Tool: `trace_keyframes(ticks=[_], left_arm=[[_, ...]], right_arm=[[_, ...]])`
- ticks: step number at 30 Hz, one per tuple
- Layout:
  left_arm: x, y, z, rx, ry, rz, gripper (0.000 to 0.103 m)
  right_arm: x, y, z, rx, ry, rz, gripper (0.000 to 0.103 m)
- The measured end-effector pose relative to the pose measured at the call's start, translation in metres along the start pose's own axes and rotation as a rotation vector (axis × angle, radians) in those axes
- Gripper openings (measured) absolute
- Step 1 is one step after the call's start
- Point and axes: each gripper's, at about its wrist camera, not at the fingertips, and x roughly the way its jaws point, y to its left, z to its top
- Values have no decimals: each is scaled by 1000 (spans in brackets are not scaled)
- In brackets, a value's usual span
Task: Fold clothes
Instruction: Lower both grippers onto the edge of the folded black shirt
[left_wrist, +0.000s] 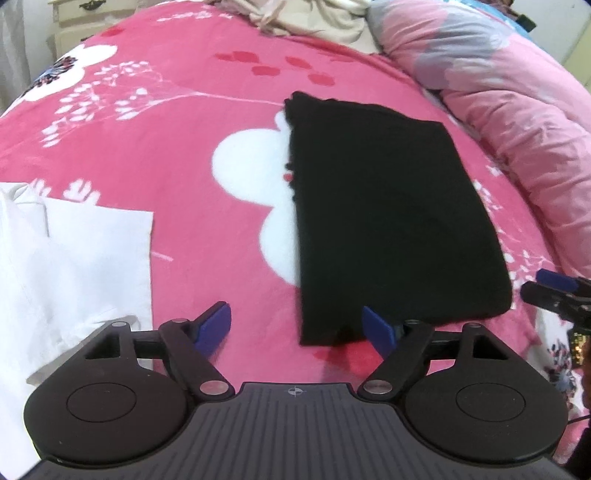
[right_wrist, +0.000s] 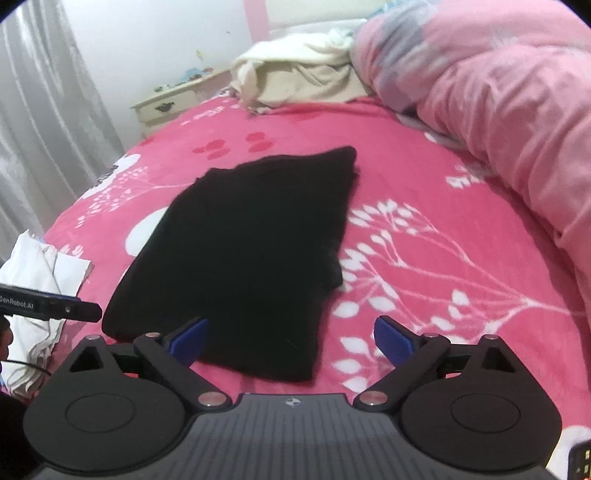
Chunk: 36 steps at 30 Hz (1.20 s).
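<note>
Only one legible marking: "GenRobot.AI", or so it seems given the blur and the cropped first letter, printed in pale letters along the side of the left gripper (right_wrist: 51, 308) where it juts in at the left edge of the right wrist view. Elsewhere nothing to read, apart from a small wordless crosshair sign on the ribbed front of each gripper body. No numbers anywhere.

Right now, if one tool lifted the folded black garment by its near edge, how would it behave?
The black garment would probably droop and unfold, since it lies in soft, loose layers. It looks light, and on the fleecy pink bedspread it would likely drag, not slide.
</note>
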Motion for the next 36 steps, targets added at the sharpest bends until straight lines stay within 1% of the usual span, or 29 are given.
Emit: trace_keyframes(ticks=[4,12,17,23,27,30,34,36], left_arm=[[4,-1,1,4,17,18,74],[11,-3,4,17,39,50,74],[13,-5,7,35,45,69,74],[12,-14,25,80,8,82,73],[12,-31,44,122,-19,74,72],[12,-46,55,162,-30,65,72],[23,-62,69,182,-9,63,71],[30,-68,74,180,7,56,70]], right_arm=[[1,-1,0,1,7,-18,91],[2,1,2,-15,11,-35,85],[1,1,2,-16,5,-45,84],[1,0,8,-25,-19,-66,81],[1,2,18,-41,-51,-71,75],[0,8,25,-82,-68,-57,69],[1,20,36,-173,-93,-30,66],[8,26,42,-207,-94,-24,63]])
